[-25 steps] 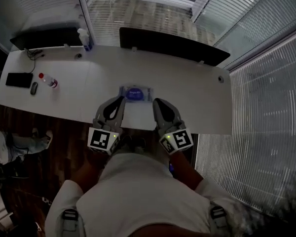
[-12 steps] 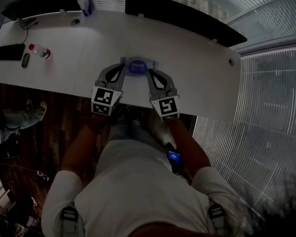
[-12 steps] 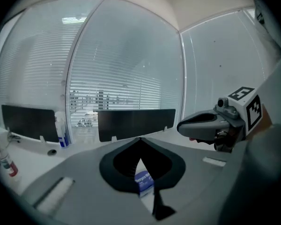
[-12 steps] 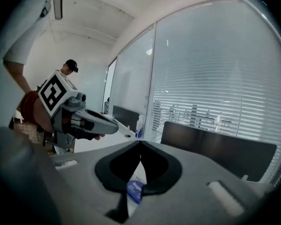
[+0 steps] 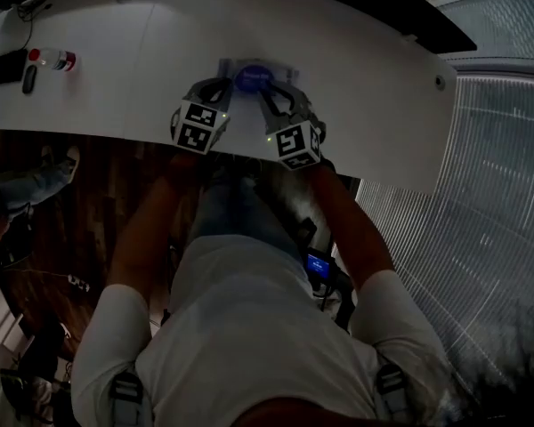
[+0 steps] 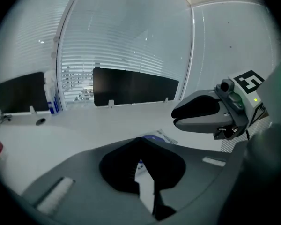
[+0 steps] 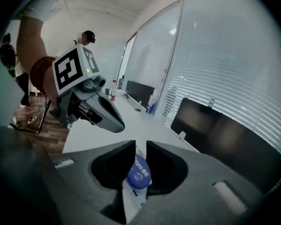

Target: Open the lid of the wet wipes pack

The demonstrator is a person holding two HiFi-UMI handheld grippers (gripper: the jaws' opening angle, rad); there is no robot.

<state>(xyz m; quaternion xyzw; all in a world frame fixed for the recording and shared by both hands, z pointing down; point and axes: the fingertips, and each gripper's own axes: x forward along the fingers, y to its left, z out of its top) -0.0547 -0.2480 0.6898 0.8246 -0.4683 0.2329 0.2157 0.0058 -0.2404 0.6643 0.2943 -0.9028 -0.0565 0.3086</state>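
The wet wipes pack [image 5: 254, 77] lies flat near the front edge of the white desk [image 5: 356, 87], its round blue lid [image 5: 252, 78] closed. My left gripper [image 5: 224, 87] sits just left of the lid and my right gripper [image 5: 270, 93] just right of it, both angled down. In the left gripper view the left gripper [image 6: 141, 142] is shut and holds nothing, with the pack [image 6: 155, 138] just beyond. In the right gripper view the right gripper [image 7: 140, 146] has a narrow gap and is opening. The blue lid [image 7: 139, 175] shows below that gap, untouched.
A bottle with a red band [image 5: 53, 59], a dark phone [image 5: 0, 68] and a mouse [image 5: 29, 78] lie at the desk's far left. A black divider panel [image 6: 131, 86] and a spray bottle [image 6: 50, 95] stand at the back. Window blinds run behind and to the right.
Both grippers have come forward and down from the desk's front edge to either side of the blue lid. The head view has tilted further down.
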